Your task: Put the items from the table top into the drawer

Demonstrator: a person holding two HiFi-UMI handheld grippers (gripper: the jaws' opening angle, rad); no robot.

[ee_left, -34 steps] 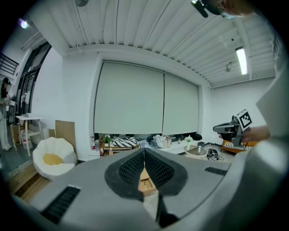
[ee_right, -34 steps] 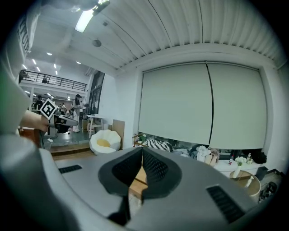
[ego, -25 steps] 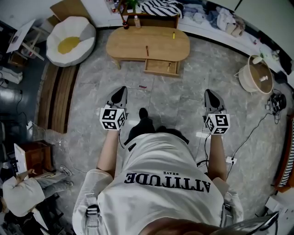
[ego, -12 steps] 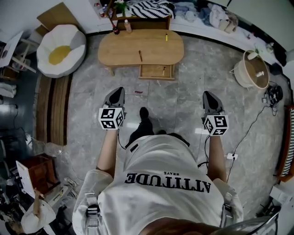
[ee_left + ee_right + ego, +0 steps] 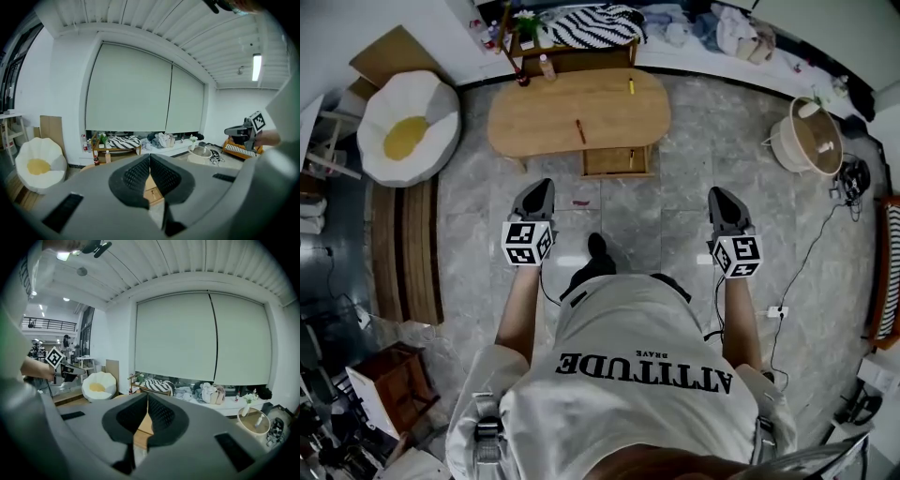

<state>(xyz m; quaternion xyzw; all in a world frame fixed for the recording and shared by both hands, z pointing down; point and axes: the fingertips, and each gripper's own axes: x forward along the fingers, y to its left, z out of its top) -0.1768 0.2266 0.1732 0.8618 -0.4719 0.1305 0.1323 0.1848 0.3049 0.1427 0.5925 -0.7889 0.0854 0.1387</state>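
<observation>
An oval wooden table (image 5: pixel 534 117) stands ahead on the stone floor. Its drawer (image 5: pixel 607 162) is pulled open toward me, with a small item (image 5: pixel 630 158) lying inside. On the top lie a red pen-like item (image 5: pixel 579 130) and a yellow one (image 5: pixel 631 85); a small bottle (image 5: pixel 547 67) stands at the back edge. My left gripper (image 5: pixel 536 195) and right gripper (image 5: pixel 718 202) are held out at waist height, well short of the table. Both are shut with nothing between the pads. The left gripper's (image 5: pixel 150 157) tips meet, and so do the right gripper's (image 5: pixel 147 397).
A white and yellow beanbag (image 5: pixel 405 138) sits left of the table. A woven basket (image 5: pixel 806 145) stands at the right. Behind the table is a shelf with striped cloth (image 5: pixel 586 26). A power strip (image 5: pixel 778 311) and cables lie on the floor at the right.
The table and drawer have come closer and shifted left in the head view. Both grippers have stayed shut and moved forward with me.
</observation>
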